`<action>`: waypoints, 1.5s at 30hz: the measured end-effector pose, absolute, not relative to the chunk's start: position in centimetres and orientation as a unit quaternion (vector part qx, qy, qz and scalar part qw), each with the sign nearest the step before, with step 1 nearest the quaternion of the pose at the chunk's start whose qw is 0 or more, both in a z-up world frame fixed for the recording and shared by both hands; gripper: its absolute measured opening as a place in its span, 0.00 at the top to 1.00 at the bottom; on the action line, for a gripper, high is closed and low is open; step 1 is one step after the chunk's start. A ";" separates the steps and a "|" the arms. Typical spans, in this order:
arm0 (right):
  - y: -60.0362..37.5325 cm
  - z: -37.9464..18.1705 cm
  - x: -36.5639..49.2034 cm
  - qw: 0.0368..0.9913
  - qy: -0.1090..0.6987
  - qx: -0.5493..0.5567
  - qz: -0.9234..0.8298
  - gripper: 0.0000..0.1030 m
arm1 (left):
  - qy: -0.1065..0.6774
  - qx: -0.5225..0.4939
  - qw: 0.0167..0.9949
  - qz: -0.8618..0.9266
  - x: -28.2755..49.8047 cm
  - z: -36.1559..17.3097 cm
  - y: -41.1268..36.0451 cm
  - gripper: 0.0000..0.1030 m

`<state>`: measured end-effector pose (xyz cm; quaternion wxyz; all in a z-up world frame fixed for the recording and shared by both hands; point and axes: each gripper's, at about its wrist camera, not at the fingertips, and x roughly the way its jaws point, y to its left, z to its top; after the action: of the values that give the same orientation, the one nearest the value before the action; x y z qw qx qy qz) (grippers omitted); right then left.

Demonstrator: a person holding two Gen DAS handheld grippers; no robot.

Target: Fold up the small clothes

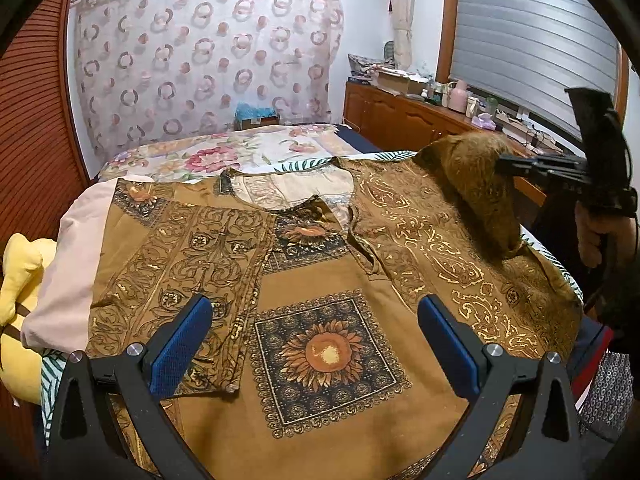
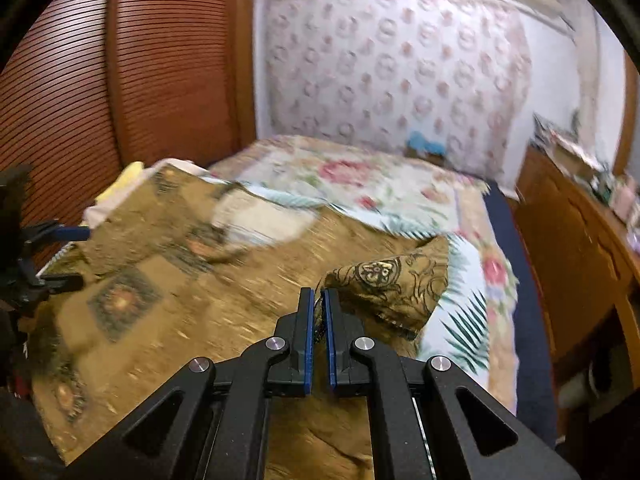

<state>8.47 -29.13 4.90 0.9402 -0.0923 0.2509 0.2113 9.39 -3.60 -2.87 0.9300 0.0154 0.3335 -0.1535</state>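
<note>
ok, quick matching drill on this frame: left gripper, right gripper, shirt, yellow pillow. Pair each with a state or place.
Things:
1. left gripper
2. right gripper
3. shirt
4. yellow pillow

States or places:
A. shut on a lifted sleeve
B. at the bed's left edge
C. open above the sunflower print
D. spread on the bed, one sleeve raised

Pairs: 1-C, 2-A, 3-D, 4-B

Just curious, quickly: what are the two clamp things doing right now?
Left gripper: open, holding nothing, above the brown shirt.
Right gripper: closed, pinching a lifted sleeve of that shirt.
</note>
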 end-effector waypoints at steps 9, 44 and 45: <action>-27.3 5.1 8.1 0.931 0.252 -0.100 0.246 0.84 | 0.333 0.008 0.931 -0.148 9.3 -3.2 -2.9 0.00; -28.6 -3.1 14.3 0.909 0.360 -0.100 0.185 0.43 | 0.336 0.002 0.939 -0.074 15.7 -2.3 7.8 0.34; -28.6 -3.2 14.3 0.909 0.360 -0.100 0.185 0.42 | 0.340 0.003 0.938 -0.070 16.3 -2.4 8.0 0.36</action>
<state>14.32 -28.64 -3.17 0.9091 -0.1000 0.3595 0.1850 16.26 8.05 -2.43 0.9379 0.0030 0.3396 -0.0699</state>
